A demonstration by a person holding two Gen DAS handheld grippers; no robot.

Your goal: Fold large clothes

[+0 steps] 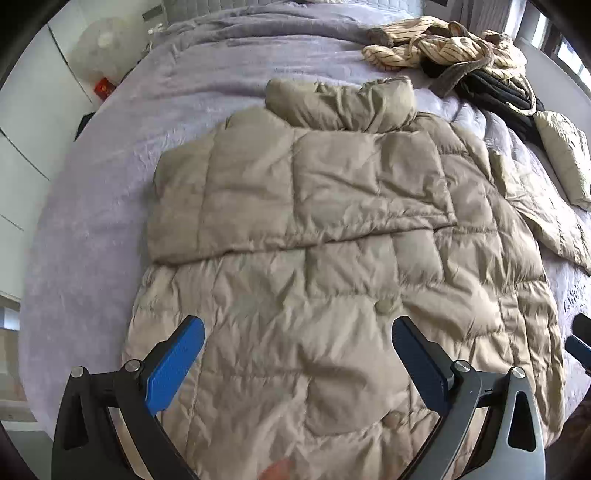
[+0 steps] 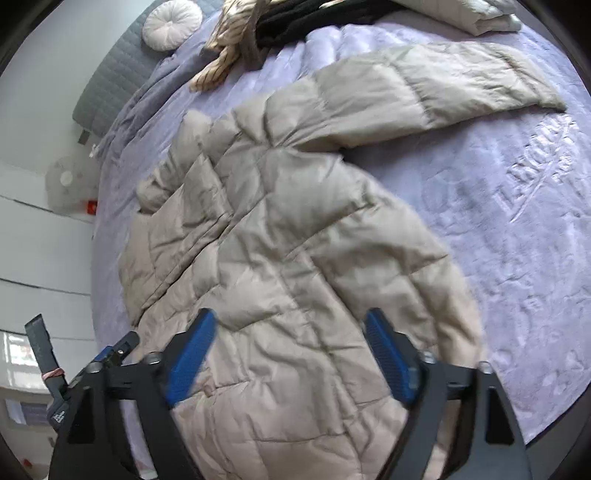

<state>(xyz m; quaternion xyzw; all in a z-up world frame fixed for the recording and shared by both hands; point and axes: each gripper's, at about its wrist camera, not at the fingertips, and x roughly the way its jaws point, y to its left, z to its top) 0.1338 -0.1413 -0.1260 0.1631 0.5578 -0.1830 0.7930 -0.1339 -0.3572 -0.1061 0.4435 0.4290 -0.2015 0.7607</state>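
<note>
A large beige quilted puffer jacket (image 1: 332,229) lies flat on a lilac bed cover (image 1: 92,221). Its left sleeve (image 1: 295,192) is folded across the chest; its collar (image 1: 340,103) is at the far end. My left gripper (image 1: 299,332) is open above the jacket's lower front, holding nothing. In the right wrist view the same jacket (image 2: 277,240) shows with its other sleeve (image 2: 424,88) stretched out to the right on the bed cover (image 2: 517,221). My right gripper (image 2: 290,332) is open above the jacket's body, holding nothing.
A heap of striped cream and black clothes (image 1: 454,51) lies at the far right of the bed, also in the right wrist view (image 2: 236,48). A beige folded item (image 1: 565,155) lies at the right. A round white cushion (image 2: 171,24) rests by the grey headboard (image 2: 110,81). White cabinets (image 1: 22,147) stand left.
</note>
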